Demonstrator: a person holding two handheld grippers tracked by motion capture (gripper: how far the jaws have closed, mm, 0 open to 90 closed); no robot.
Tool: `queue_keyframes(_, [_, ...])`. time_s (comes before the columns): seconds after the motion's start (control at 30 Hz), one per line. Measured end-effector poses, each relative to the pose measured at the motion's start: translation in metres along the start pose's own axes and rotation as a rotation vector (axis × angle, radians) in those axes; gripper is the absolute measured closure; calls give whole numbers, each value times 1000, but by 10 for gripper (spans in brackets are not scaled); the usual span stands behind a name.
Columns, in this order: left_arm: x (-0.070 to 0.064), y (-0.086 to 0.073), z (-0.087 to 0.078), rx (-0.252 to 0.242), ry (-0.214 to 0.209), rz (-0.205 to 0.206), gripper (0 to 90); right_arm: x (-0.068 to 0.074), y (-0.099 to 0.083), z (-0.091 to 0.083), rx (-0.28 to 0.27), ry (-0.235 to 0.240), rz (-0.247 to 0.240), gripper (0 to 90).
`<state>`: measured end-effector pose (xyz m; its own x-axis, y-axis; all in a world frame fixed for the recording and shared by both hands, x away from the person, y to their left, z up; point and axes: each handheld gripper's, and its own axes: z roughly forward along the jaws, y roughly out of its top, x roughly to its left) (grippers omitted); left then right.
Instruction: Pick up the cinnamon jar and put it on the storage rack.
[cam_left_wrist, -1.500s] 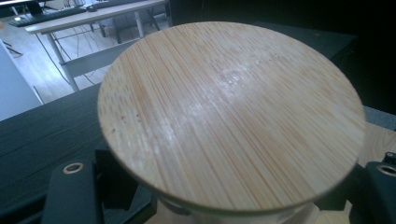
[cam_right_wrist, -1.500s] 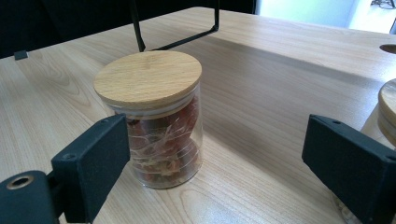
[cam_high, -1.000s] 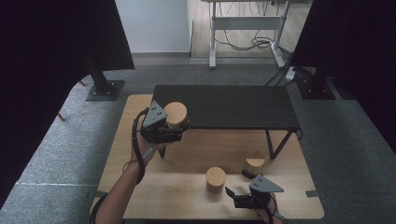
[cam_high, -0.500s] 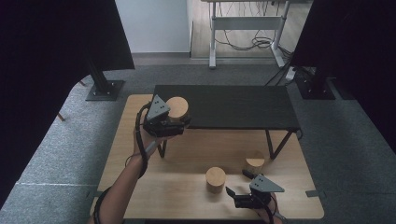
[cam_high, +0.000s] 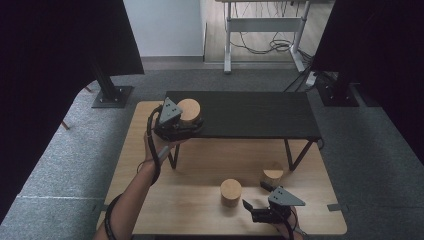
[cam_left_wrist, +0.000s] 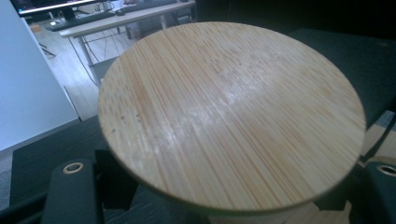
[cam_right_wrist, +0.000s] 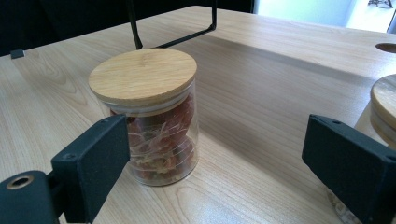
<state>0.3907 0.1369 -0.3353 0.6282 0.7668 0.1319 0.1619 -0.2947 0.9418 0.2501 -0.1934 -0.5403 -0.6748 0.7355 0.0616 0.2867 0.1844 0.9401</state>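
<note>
**A:** Nearest the person, at the front edge of the desk (cam_high: 165, 200), what is the right tool (cam_high: 256, 197) doing?

**B:** Its jaws stand wide apart and grip nothing. In the right gripper view a glass jar (cam_right_wrist: 150, 116) with a bamboo lid stands upright on the wood just ahead of the left jaw, red contents inside, not touched. A second jar (cam_high: 273, 174) stands near, off to the right.

**A:** And farther back?

**B:** The left tool (cam_high: 187, 126) is clamped on a third jar (cam_high: 189, 111), held at the near left corner of the black shelf (cam_high: 250, 112) that stands on thin legs over the desk. The left gripper view looks straight onto its round lid (cam_left_wrist: 231, 112)

**A:** Is that jar resting on the shelf?

**B:** I cannot tell whether its base touches the shelf top
</note>
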Motion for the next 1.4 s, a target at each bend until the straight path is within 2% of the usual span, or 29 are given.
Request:
queue_keyframes(0.3, [5, 4, 8, -3, 28, -5, 255, 0, 0, -1, -1, -3, -2, 70])
queue_keyframes(0.63, [13, 5, 20, 33, 55, -15, 255, 0, 0, -1, -2, -6, -3, 70])
queue_keyframes(0.8, [18, 3, 23, 49, 69, -30, 255, 0, 0, -1, 1, -4, -6, 70])
queue_keyframes(1.3, [27, -3, 29, 73, 68, -78, 250, 0, 0, -1, 1, -7, -7, 70])
queue_keyframes(1.33, [29, -3, 29, 75, 64, -99, 250, 0, 0, -1, 1, -7, -7, 70])
queue_keyframes(1.4, [30, -3, 29, 75, 64, -105, 248, 0, 0, -1, 0, -7, -7, 70])
